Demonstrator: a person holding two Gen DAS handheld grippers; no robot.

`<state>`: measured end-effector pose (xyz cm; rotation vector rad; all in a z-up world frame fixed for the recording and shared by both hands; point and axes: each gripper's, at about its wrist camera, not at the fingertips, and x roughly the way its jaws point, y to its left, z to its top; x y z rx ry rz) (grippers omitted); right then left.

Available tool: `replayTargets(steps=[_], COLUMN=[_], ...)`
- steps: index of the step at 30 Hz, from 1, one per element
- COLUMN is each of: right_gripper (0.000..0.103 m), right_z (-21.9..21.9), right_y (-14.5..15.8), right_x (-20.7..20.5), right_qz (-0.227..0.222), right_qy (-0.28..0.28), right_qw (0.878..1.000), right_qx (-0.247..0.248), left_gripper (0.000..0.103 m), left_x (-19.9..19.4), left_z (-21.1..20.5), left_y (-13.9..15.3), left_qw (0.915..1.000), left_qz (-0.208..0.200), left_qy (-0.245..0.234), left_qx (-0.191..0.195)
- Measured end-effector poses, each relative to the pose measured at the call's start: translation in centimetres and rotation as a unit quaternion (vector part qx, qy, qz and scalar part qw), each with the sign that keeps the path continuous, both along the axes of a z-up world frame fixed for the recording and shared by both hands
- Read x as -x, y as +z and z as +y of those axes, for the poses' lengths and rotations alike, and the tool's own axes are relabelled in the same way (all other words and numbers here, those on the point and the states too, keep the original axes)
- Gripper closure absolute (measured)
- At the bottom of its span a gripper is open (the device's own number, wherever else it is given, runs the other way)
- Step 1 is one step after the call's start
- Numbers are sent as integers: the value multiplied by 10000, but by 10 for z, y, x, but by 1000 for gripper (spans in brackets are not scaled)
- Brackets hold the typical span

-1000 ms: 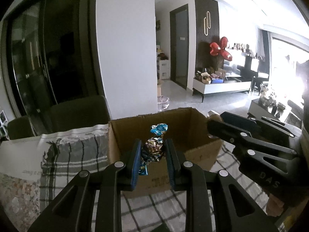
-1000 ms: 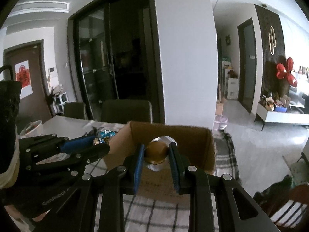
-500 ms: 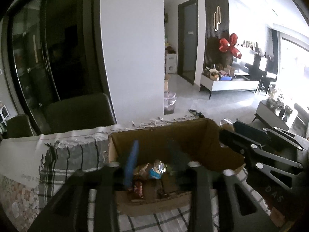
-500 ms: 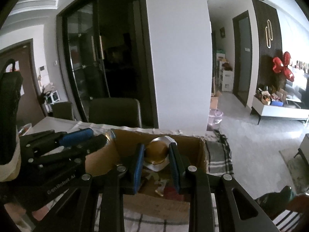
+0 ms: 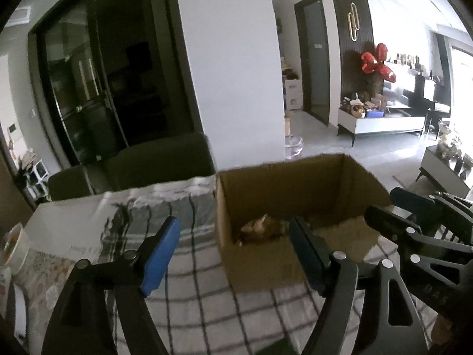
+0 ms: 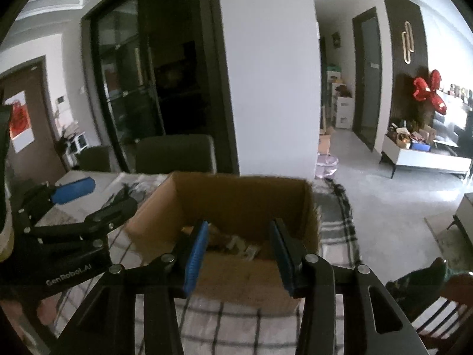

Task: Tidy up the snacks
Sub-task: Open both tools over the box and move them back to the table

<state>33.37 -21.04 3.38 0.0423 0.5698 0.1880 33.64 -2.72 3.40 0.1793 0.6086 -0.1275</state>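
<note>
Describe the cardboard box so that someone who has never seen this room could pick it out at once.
Find the table under the checked cloth, in front of the white pillar. The cardboard box stands on that cloth, between the dark chairs behind and the two grippers in front. It is the only brown, open-topped container there, with wrapped snacks lying at its bottom.

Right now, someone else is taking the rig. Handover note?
Left tool: open, nothing between the pads; jaws have just been opening.
Right tool: open, empty; jaws have just been opening.
Both point down at the open cardboard box on the checked cloth.
Done: wrapped snacks lie on the box floor; the ones each tool held a second ago are released.
Left: no loose snacks show on the cloth in these views, so look elsewhere on the table for the rest. A bowl sits at the far left edge; contents unclear.
</note>
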Motion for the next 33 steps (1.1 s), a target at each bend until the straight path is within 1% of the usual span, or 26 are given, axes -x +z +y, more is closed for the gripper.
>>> replayTargets(steps=[2, 4, 12, 14, 20, 21, 22, 23, 24, 27, 33], right_gripper=[58, 58, 58, 58, 58, 57, 53, 44, 41, 41, 41], right_z=[6, 11, 32, 37, 53, 55, 58, 60, 62, 71, 87], right_y=[-4, -10, -35, -41, -69, -73, -79, -84, -90, -104, -132], right_x=[10, 22, 53, 58, 66, 67, 67, 67, 68, 70, 68], right_qz=[38, 87, 382, 477, 846, 908, 989, 1043, 1093, 1238, 1666], right_qy=[90, 212, 487, 552, 753, 754, 757, 759, 766, 872, 1245], right_qw=[10000, 9997, 9981, 9973, 9936, 9930, 9922, 9916, 9910, 9883, 9775], right_qx=[7, -13, 3, 6, 34, 42, 54, 59, 72, 181, 338], left_gripper=[24, 24, 20, 19, 18, 18, 18, 18, 18, 18, 18], left_x=[11, 24, 62, 69, 87, 90, 92, 94, 97, 103, 114], left_z=[7, 15, 37, 42, 61, 65, 68, 70, 74, 82, 88], left_y=[-5, -11, -37, -42, -65, -71, -76, -81, -88, -104, -124], left_qw=[9999, 9996, 9979, 9972, 9938, 9928, 9915, 9904, 9889, 9853, 9800], left_qz=[88, 195, 467, 534, 745, 807, 850, 884, 952, 1174, 1356], left_qy=[64, 133, 448, 519, 824, 891, 985, 1063, 1136, 1243, 1451], left_qx=[75, 134, 40, 52, -17, -21, -55, -95, -120, -58, -152])
